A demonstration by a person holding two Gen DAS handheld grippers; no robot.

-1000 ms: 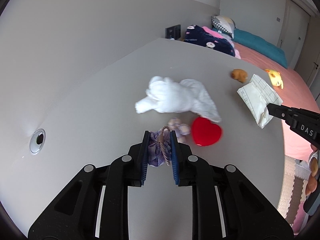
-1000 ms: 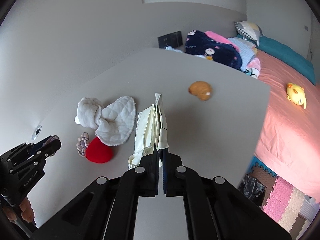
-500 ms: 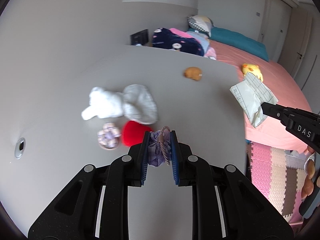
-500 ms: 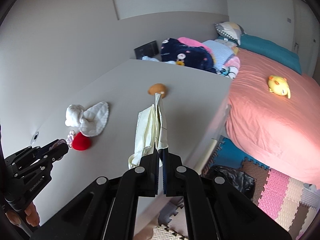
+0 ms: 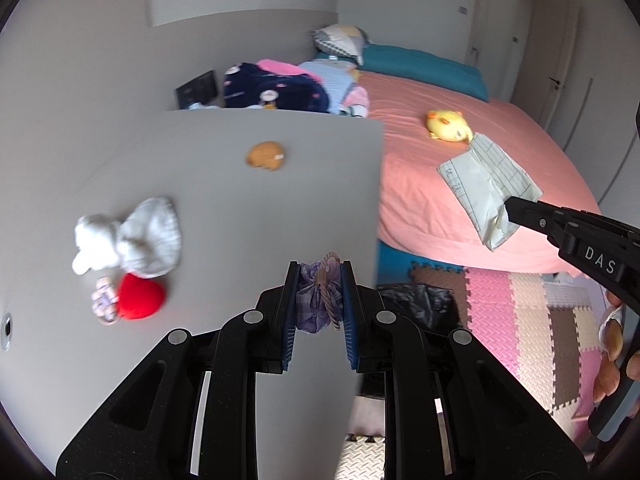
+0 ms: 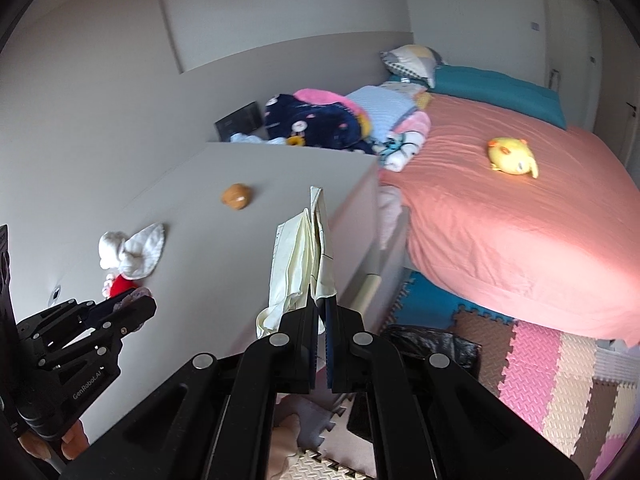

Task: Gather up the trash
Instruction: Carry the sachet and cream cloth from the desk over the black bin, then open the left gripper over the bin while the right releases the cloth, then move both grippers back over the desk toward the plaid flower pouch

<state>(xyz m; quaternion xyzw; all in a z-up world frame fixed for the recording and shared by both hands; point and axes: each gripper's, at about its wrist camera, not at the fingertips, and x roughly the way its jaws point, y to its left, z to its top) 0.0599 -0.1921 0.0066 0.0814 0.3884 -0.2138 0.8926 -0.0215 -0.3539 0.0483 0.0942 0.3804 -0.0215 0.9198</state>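
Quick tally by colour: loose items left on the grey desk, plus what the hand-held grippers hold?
White: 1, cloth bundle
Red: 1, heart
Brown: 1, small toy
Pale purple: 1, small flower-like piece
Held purple: 1, fabric scrap, left hand-held gripper
Held cream: 1, crumpled paper, right hand-held gripper
Total: 6

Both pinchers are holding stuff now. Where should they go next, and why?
Probably over to the black trash bag on the floor beside the table, then let go. The left gripper is shut on a purple scrunched bundle, the right gripper on crumpled paper, and both already hang near the table's edge above the bag.
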